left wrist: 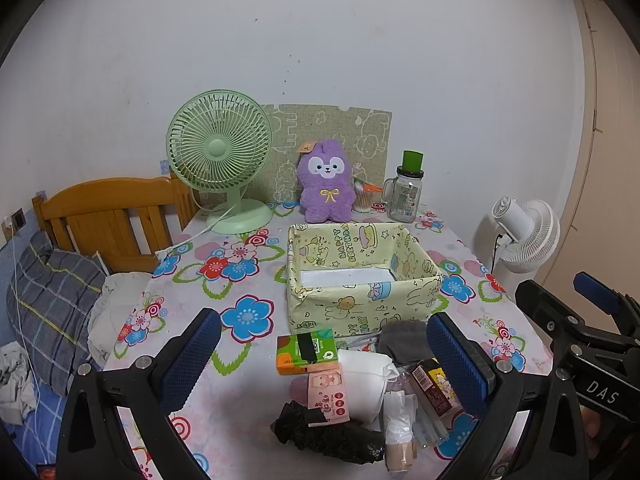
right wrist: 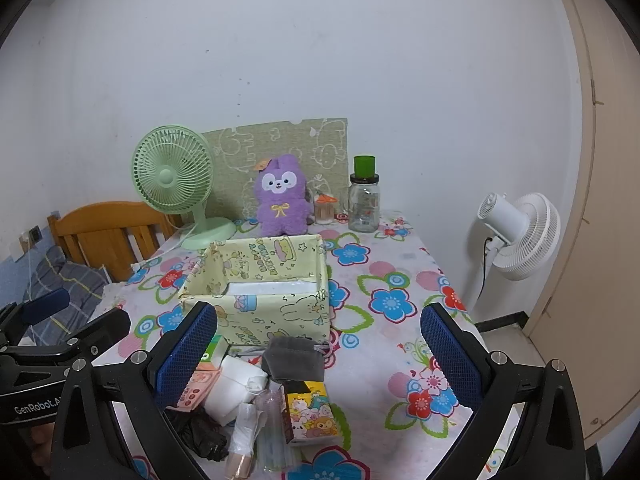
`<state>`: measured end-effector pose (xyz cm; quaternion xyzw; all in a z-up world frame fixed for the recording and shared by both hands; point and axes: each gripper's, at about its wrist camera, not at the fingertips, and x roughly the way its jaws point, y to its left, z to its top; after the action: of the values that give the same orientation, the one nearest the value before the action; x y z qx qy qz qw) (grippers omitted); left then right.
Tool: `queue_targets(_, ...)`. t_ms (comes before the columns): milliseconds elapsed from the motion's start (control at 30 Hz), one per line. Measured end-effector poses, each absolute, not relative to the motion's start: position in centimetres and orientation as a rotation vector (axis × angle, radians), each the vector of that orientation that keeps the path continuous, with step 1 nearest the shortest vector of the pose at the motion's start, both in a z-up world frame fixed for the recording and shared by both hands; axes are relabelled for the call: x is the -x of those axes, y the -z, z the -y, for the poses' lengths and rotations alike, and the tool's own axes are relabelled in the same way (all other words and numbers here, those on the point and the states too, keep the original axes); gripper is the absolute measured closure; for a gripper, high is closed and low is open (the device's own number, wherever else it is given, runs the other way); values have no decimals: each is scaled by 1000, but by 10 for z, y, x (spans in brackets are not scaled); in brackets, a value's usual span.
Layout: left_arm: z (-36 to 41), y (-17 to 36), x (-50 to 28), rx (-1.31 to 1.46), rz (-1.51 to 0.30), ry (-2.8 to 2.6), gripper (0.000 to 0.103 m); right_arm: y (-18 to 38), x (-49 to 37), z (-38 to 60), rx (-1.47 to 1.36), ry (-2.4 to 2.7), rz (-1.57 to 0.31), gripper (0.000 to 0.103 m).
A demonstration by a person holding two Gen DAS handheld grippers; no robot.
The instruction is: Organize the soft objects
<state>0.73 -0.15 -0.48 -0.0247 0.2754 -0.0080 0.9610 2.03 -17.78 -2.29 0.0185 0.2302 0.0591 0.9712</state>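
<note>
Two grippers hover over the flowered worktop (left wrist: 248, 412), both spread wide and holding nothing. From the left gripper (left wrist: 324, 360), the plaid pillow (left wrist: 52, 300) on the bed lies at nine o'clock and the green desk fan (left wrist: 220, 160) stands at eleven. At twelve sits the open box wrapped in yellow birthday paper (left wrist: 360, 280), with the purple plush bunny (left wrist: 326, 184) upright behind it and the glass jar with a green cap (left wrist: 406, 192) at one. Between the fingers lies the heap of soft things: green tissue pack (left wrist: 306, 350), black plastic bag (left wrist: 332, 436), white folded cloth (left wrist: 366, 380), grey pouch (left wrist: 402, 340) touching the box front. The right gripper (right wrist: 320, 360) frames the same heap, and the white standing fan (right wrist: 520, 236) is at two o'clock.
</note>
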Motion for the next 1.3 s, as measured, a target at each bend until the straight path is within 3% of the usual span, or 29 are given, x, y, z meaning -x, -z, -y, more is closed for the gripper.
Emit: queue_targets(1300, -2, 12, -11, 42, -567, 15, 0, 24, -25, 179, -67, -140, -476, 0)
